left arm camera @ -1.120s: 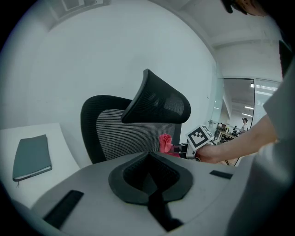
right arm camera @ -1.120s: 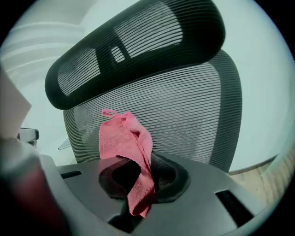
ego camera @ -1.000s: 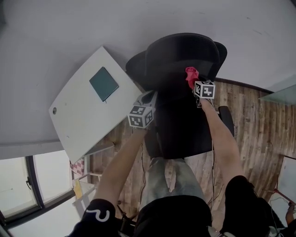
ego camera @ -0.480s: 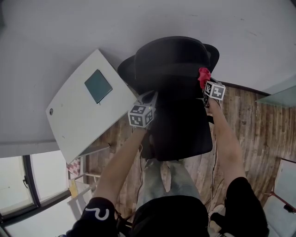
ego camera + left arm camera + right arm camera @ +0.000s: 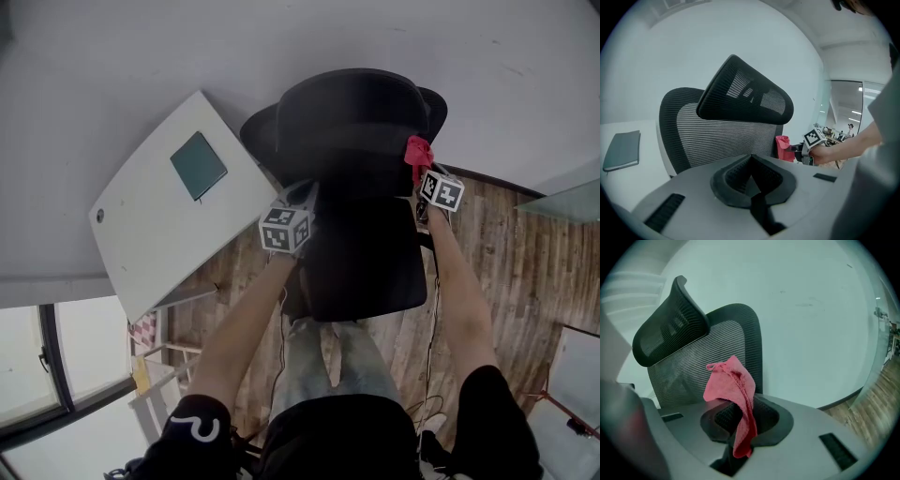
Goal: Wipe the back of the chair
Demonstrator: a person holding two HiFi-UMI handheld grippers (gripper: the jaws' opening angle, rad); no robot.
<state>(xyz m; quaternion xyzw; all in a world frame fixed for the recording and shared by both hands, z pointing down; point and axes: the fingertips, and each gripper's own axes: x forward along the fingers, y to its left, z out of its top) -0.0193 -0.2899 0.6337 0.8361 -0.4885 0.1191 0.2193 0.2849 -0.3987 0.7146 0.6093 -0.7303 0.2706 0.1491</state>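
Standing behind a black mesh office chair (image 5: 364, 253), a person holds a two-jaw gripper in each hand. The chair's tall backrest rises upright ahead of both hands, with a curved headrest (image 5: 745, 96) tilted above it. The left gripper (image 5: 302, 199) hovers by the left edge of the chair's back, its jaws pressed together with nothing between them. The right gripper (image 5: 420, 171) sits at the right edge of the chair's back, just below the headrest. Its jaws are clamped on a small pink cloth (image 5: 733, 390), which crumples upward and trails down between them. Whether the cloth touches the chair's frame cannot be told. The mesh lies ahead and to the left of the cloth, so the wipe probably runs inward from the chair's right side, with the right hand better placed.
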